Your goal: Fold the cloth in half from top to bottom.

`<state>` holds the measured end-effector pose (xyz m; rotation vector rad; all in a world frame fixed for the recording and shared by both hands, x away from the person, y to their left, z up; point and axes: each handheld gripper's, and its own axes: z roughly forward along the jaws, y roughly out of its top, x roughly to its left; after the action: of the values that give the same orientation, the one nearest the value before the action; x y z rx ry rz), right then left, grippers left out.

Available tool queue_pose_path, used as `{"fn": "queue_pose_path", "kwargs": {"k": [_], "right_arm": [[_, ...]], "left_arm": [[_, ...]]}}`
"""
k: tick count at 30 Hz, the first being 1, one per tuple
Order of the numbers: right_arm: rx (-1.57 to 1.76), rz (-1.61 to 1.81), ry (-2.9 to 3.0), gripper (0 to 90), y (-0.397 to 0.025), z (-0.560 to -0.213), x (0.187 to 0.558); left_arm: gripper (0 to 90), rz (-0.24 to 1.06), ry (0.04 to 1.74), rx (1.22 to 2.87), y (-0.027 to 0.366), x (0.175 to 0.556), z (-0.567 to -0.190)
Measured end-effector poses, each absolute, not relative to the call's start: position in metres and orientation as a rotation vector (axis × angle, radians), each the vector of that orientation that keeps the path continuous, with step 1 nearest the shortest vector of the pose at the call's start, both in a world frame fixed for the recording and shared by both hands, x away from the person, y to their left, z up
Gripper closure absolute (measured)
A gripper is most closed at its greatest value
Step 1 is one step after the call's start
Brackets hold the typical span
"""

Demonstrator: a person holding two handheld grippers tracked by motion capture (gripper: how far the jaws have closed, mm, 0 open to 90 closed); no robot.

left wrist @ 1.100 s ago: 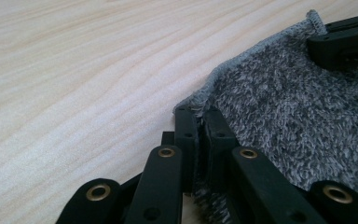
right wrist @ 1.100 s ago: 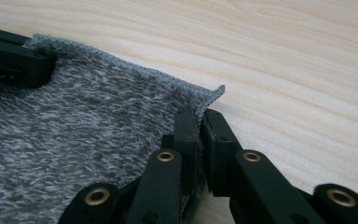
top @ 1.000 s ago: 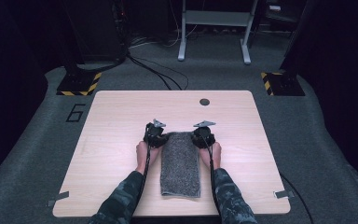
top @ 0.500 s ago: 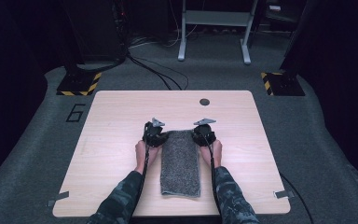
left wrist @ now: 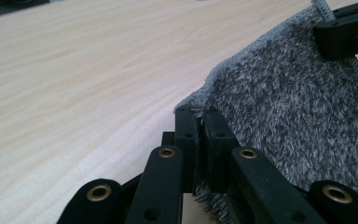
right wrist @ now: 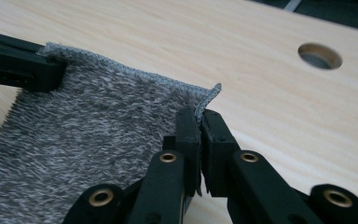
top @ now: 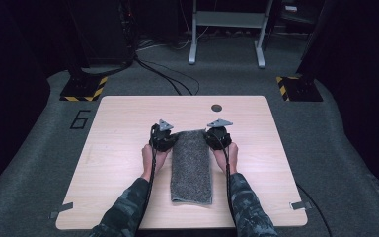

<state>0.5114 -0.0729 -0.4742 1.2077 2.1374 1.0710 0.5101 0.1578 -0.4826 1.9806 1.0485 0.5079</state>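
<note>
Lying lengthwise on the wooden worktop [top: 123, 163], the grey towel [top: 191, 165] stretches from its near edge, close to the person's side, up to a far edge lifted slightly off the wood. Both grippers sit at that far edge, one on each corner.

The left gripper [left wrist: 199, 125] has its jaws pressed together on the towel's far left corner; in the left gripper view the fuzzy pile bunches between them and the stitched hem rises just beyond their tips. From there the cloth slopes up and away toward the other gripper, whose black jaws pinch the opposite corner at the top of that view.

The right gripper [right wrist: 200, 122] has its jaws closed on the towel's far right corner, and a small flap of hem curls up just past the tips. The rest of the towel spreads to the left of those jaws in the right gripper view, where the other gripper holds the far corner.

Beyond the towel's far edge, a round hole [top: 216, 107] is cut in the worktop, well apart from the cloth. Camouflage sleeves [top: 126, 212] flank the towel's near half.
</note>
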Motion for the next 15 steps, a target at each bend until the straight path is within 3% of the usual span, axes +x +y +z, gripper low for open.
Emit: {"fn": "queue_pose_path", "kwargs": {"k": [15], "right_arm": [[1.089,1.154,2.051,86.7,-0.076,-0.442,0.51]], "left_arm": [[86.1,0.63,0.929,1.947,0.161,0.513,-0.445]]}}
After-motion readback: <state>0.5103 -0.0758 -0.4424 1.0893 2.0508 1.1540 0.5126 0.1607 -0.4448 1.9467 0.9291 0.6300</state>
